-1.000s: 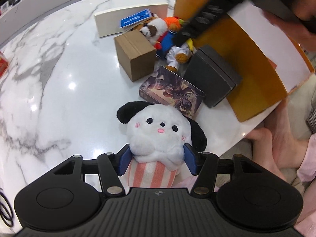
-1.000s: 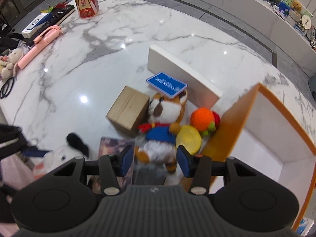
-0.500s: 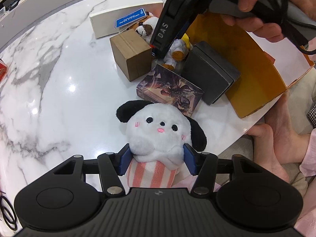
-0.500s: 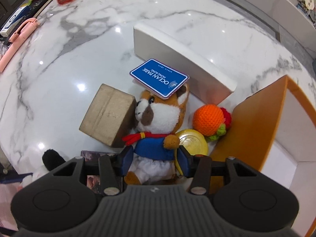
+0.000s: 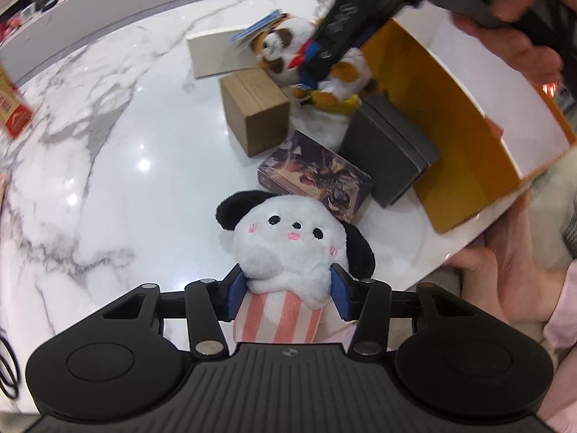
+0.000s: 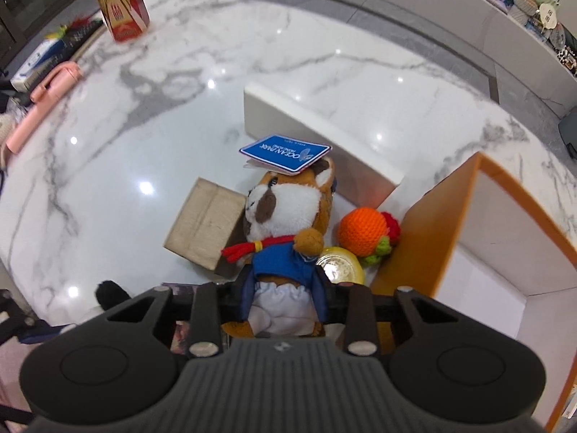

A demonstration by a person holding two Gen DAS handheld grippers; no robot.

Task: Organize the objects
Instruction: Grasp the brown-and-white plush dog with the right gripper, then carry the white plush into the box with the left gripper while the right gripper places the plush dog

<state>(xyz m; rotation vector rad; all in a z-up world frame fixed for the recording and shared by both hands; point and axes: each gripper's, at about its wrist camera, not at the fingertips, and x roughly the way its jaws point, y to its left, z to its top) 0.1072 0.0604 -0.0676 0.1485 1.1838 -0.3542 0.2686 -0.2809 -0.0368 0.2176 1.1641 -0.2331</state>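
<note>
My left gripper [image 5: 286,294] is shut on a white plush dog [image 5: 288,241] with black ears and a pink striped body, held over the table's near edge. My right gripper [image 6: 285,294] is shut on a brown plush animal [image 6: 288,216] in blue clothes with a blue tag [image 6: 285,153] on its head. It is lifted above the table; it also shows in the left wrist view [image 5: 310,57], beside the open orange box [image 5: 450,108].
A cardboard box [image 5: 254,112], a picture box [image 5: 313,176] and a dark grey box [image 5: 389,148] lie on the marble table [image 5: 108,144]. An orange knitted ball [image 6: 364,231], a gold disc [image 6: 340,269], a white box [image 6: 317,137], a red carton [image 6: 120,0] and a pink stick [image 6: 43,104] are around.
My right gripper has closed on the brown plush and lifted it off the table. My left gripper still holds the white plush dog in about the same place.
</note>
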